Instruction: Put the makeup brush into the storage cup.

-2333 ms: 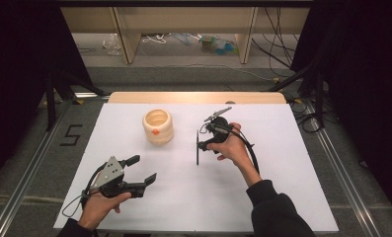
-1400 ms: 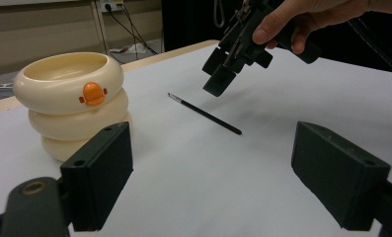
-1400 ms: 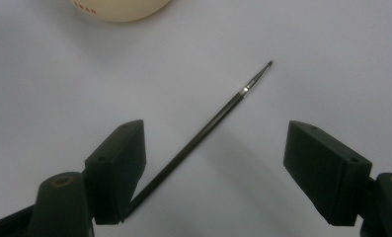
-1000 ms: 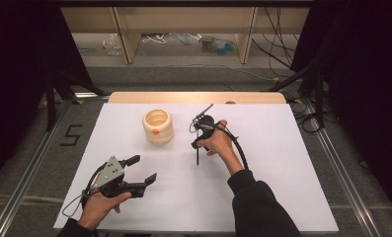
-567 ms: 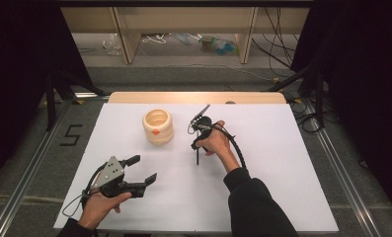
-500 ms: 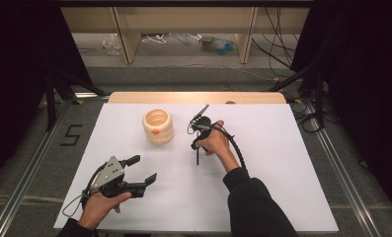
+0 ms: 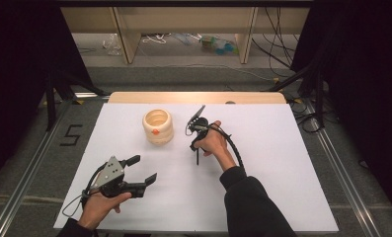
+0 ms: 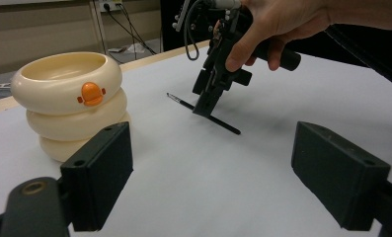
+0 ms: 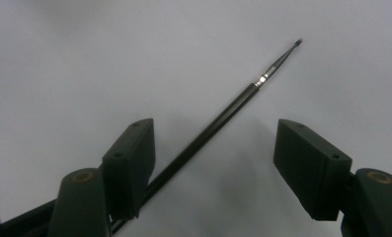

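Since earlier the right gripper has slid toward ten o'clock and hovers, jaws apart, astride the unlifted brush on the bench.

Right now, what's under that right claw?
A thin black brush lies flat on the white table, between the open right claw jaws. Its rear end is hidden behind one jaw.

A white tabletop with a pale wooden strip along its far edge stands on a grey floor, marked with a black "5". Metal rails flank it. Beyond stands a light wooden shelf frame with loose cables around it; dark curtains hang either side.
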A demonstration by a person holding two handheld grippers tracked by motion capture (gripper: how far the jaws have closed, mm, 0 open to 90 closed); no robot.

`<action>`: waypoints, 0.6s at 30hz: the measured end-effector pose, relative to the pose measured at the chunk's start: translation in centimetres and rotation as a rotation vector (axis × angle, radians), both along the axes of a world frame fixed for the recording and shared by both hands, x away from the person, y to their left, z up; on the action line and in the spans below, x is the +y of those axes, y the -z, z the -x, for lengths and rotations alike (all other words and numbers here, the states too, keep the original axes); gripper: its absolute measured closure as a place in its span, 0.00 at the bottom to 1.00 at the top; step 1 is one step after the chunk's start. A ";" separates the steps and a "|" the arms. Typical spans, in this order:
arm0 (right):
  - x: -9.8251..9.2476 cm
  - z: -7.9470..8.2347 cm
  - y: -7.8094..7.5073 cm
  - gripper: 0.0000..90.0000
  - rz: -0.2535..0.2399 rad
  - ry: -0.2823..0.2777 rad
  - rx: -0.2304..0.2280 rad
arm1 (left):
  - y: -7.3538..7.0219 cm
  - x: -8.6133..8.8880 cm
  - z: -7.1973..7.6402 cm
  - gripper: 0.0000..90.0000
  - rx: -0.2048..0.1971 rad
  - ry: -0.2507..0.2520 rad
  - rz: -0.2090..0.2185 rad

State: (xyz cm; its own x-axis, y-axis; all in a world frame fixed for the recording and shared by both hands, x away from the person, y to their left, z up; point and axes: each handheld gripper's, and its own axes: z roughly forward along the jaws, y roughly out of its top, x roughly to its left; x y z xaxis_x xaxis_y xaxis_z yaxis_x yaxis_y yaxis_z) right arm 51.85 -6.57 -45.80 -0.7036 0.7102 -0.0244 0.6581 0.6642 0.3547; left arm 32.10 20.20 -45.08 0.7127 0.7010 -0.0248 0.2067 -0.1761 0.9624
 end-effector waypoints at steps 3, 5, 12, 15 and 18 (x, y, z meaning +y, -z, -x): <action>0.0 0.0 0.1 0.39 0.008 -0.006 0.010 | 0.0 0.0 0.0 0.18 0.000 -0.001 0.001; 0.1 0.0 0.2 0.40 0.011 -0.010 0.013 | 0.0 0.0 0.0 0.18 0.000 -0.001 0.001; 0.2 0.0 0.6 0.43 0.019 -0.018 0.026 | 0.0 0.1 0.0 0.18 -0.006 0.004 -0.004; 0.3 0.0 0.6 0.44 0.019 -0.016 0.027 | 0.0 0.1 0.0 0.18 -0.005 0.003 -0.004; 0.3 0.0 0.5 0.45 0.018 -0.015 0.029 | 0.0 0.0 0.0 0.18 -0.005 0.003 -0.003</action>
